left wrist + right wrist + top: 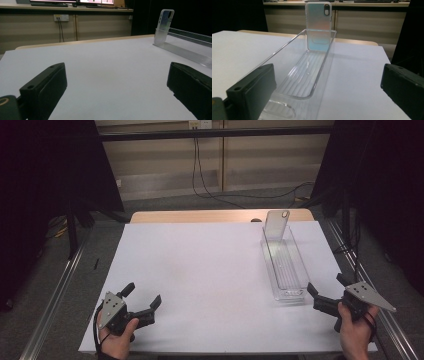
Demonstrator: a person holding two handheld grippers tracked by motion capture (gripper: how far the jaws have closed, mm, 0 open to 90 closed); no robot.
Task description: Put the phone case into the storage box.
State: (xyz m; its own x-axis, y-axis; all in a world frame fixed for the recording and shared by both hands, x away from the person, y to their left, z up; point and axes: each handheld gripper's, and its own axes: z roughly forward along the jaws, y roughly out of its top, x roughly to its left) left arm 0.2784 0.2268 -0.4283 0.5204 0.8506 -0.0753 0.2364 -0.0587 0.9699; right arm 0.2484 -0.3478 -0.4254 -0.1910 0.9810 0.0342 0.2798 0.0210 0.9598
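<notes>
Holding my right gripper [327, 292] at the near right edge of the table [200, 270], I keep its jaws wide apart, clamped on nothing, just beside the near end of the clear tray [295, 292]. A phone case [318, 22] stands upright at the tray's far end. My left gripper [145, 297] rests near the front left, jaws also apart and empty.

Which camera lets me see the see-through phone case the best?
The right gripper view: the phone case faces the camera, upright at the far end of the clear tray, camera hole plain. The high view shows it small; the left gripper view shows it far off, at an angle.
</notes>
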